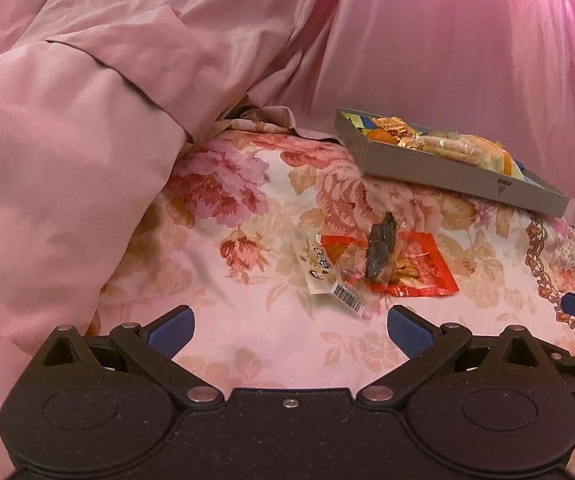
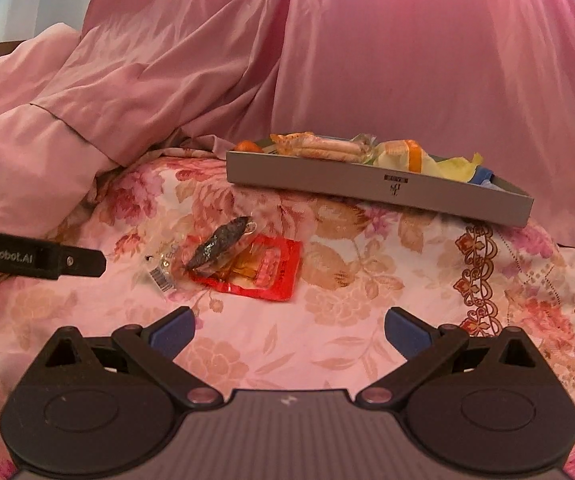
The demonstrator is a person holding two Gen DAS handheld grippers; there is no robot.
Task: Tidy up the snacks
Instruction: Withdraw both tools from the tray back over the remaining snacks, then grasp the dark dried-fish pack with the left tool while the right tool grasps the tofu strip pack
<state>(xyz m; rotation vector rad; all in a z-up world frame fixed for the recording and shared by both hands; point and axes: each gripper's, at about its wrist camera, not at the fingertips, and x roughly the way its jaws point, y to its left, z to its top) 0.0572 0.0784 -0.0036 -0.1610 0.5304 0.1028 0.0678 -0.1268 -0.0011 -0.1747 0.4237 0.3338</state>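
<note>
Left wrist view: a bed under a floral sheet [image 1: 247,344] fills the lower part, with a pink duvet [image 1: 67,160] heaped along its left side and pink fabric [image 1: 447,60] rising behind. Toward the far right of the bed lies a shallow grey tray [image 1: 459,178], piled with wrapped snacks [image 1: 451,146] in orange, yellow and pale wrappers. Near the middle of the bed, apart from the tray, a small cluster of loose packets lies: a red packet [image 1: 427,272] flat on the sheet, a clear packet with a dark snack [image 1: 381,250] lying across its left part, and a clear packet with a barcode [image 1: 327,276] just beside them on the left. The left gripper [image 1: 290,326] hovers near this cluster, its blue-tipped fingers [image 1: 171,330] spread wide and holding nothing.

The right wrist view shows the same tray [image 2: 367,186] at the far side of the bed and the red packet [image 2: 271,272] nearer. The right gripper [image 2: 289,328] also has its fingers [image 2: 407,330] spread wide with nothing between them.
</note>
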